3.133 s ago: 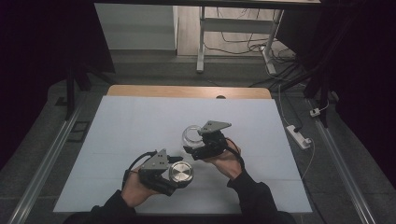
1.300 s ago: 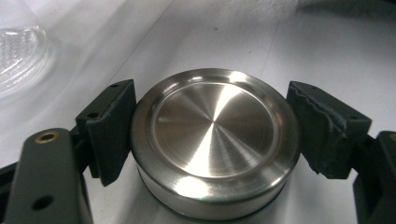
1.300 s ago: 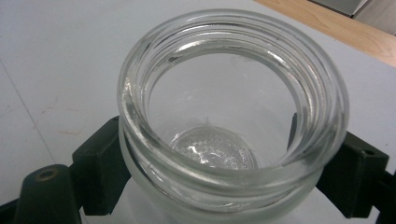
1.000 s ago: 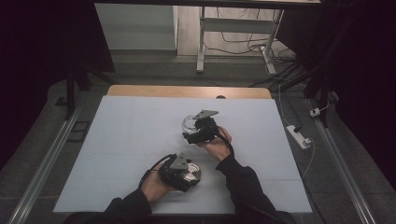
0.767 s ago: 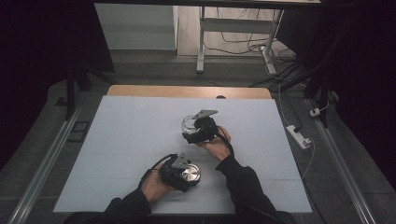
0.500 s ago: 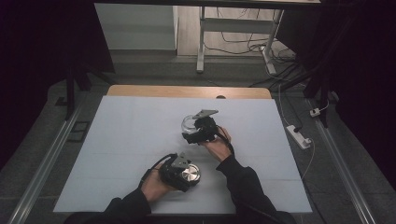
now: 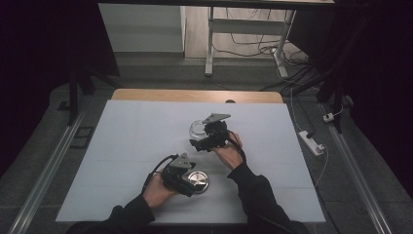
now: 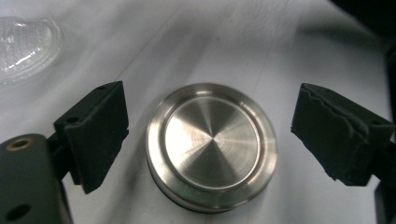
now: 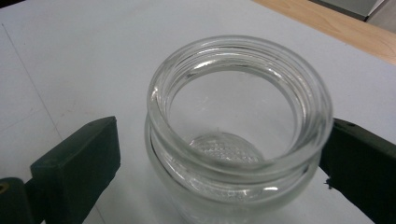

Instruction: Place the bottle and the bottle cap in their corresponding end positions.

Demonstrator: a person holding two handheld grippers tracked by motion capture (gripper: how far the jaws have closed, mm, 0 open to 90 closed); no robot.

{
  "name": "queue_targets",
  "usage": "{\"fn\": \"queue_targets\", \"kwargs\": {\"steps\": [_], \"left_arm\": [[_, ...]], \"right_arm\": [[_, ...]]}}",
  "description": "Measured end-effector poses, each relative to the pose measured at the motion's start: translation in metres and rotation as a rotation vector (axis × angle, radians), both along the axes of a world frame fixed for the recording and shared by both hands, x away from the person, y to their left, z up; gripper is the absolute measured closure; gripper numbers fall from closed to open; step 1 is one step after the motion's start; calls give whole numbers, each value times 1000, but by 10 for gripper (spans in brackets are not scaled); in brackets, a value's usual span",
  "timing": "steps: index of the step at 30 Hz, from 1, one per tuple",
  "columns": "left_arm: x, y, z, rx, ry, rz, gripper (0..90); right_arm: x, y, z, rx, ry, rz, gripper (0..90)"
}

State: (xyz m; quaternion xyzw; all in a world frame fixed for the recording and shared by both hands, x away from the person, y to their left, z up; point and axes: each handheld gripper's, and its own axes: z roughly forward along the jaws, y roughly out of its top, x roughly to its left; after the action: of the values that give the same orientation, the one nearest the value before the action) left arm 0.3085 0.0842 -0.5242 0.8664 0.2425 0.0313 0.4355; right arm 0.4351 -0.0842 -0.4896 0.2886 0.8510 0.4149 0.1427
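In the left gripper view our left gripper has its jaws spread, having just been opening, and the round metal lid lies flat on the table between them. There is a clear gap on either side of the lid, so neither pad touches it. The lid rests with its brushed, stepped face up. At the top left corner of that view we see part of the clear glass jar, well apart from the lid.

In the right gripper view our right gripper also has its jaws spread wide, and they too have just been opening. The glass jar stands upright between them, its threaded mouth open and nothing visible inside. The left pad stands clear of the glass; the right one sits very close to the jar's wall, and we cannot tell whether it touches.

From the high view, our left hand holds its gripper near the front of the white table, the lid just at its tip. Our right hand holds the other gripper farther back, near the middle of the table, with the jar at its jaws. Lid and jar sit apart.
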Motion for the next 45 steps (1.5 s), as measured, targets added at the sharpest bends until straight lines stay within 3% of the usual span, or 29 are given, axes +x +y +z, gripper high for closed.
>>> {"fn": "queue_targets", "kwargs": {"steps": [9, 24, 33, 45], "left_arm": [[0, 14, 8, -40, 20, 2, 65], [-6, 29, 16, -13, 7, 21, 32], [-7, 40, 17, 8, 2, 22, 0], [-7, 59, 23, -74, 35, 46, 0]], "right_arm": [[-8, -13, 8, 24, 2, 7, 0], [-21, -19, 10, 36, 1, 21, 0], [-29, -24, 2, 20, 43, 26, 0], [-39, -28, 3, 19, 47, 29, 0]]}}
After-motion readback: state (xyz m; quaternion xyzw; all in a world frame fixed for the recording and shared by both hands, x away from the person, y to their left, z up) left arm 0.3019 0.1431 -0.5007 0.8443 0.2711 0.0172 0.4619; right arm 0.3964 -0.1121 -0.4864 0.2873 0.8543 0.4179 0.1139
